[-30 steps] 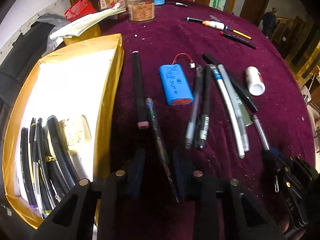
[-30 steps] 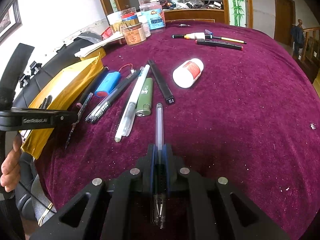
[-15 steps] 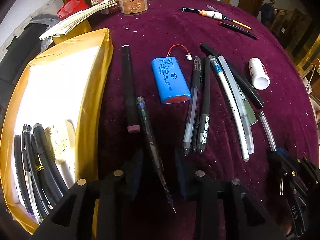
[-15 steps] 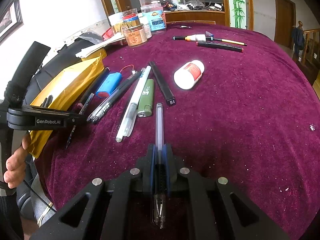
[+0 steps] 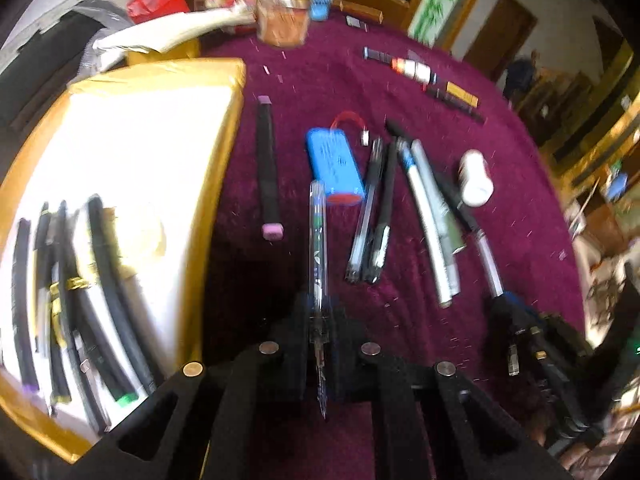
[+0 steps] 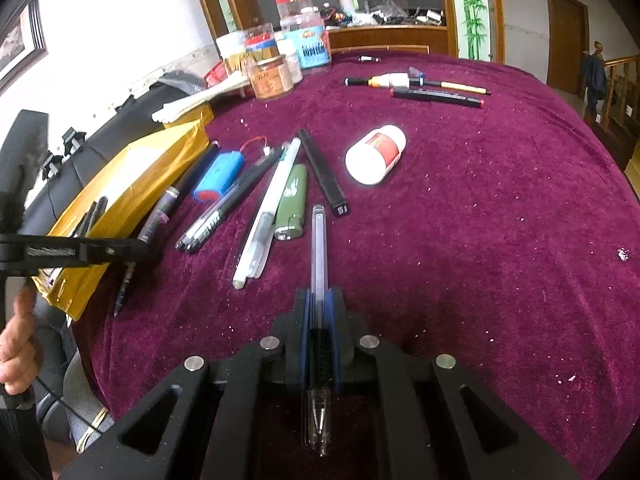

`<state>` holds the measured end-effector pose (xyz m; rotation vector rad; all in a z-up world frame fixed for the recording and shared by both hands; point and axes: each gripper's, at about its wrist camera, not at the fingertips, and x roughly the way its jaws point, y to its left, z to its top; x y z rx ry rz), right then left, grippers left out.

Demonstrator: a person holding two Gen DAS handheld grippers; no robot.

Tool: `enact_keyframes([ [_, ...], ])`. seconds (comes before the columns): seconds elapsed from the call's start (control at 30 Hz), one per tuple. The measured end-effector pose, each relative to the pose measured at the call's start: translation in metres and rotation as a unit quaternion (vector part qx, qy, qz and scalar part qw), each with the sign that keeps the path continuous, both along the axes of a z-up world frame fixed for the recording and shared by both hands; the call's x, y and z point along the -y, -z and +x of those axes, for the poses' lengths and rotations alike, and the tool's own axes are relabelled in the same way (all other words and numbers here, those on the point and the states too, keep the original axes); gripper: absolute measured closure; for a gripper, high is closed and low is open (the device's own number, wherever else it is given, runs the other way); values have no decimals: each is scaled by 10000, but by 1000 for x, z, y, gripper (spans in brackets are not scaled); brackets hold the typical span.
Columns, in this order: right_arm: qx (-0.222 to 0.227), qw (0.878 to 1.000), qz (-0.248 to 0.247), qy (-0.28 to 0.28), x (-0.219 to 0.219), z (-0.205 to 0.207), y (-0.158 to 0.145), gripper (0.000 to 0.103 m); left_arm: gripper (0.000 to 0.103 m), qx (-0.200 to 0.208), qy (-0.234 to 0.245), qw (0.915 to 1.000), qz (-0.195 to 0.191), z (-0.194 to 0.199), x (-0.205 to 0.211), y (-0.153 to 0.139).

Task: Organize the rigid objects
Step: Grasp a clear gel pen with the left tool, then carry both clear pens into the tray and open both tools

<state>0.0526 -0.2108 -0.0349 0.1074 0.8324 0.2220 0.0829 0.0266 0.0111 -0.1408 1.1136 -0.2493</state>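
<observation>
The left gripper point(image 5: 319, 312) is clenching a clear-barrelled pen point(image 5: 318, 236) just beside the gold box point(image 5: 224, 160), while the right gripper point(image 6: 319, 308) is gripping a transparent gel pen point(image 6: 319, 248) over the maroon tablecloth point(image 6: 480, 220). The left pen is probably best carried level and laid parallel to the black pens point(image 5: 100, 280) already lying in the box.

Left wrist view is motion-blurred all over, worst on the jars point(image 5: 282, 20) beyond the box point(image 5: 132, 152), whose white inside is blown out by glare. Right wrist view is sharp and evenly lit, soft daylight from the wall left of the box point(image 6: 132, 184), with a mild hotspot on the white bottle point(image 6: 376, 154). Both show fisheye bending and dark vignetted corners; a deep shadow lies on the cloth point(image 5: 248, 280) just right of the box.
</observation>
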Motion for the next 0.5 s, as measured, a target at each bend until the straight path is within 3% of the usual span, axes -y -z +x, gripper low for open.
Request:
enact_keyframes([
  [0.2,270,9996,-12,18,-1,-7,-7,95,95,288,-439,9978,-402,-25,-50,-35],
  [0.27,208,9990,384,4,-2,-10,-10,94,95,431,-649,9955,-546,-40,-79,-46],
  [0.33,292,9967,713,-263,-18,-16,-22,94,95,474,-839,9939,-545,-41,-96,-49],
  [0.5,602,9863,915,-1235,-88,-22,-62,94,95,561,-1358,9872,-620,-51,-149,-45],
])
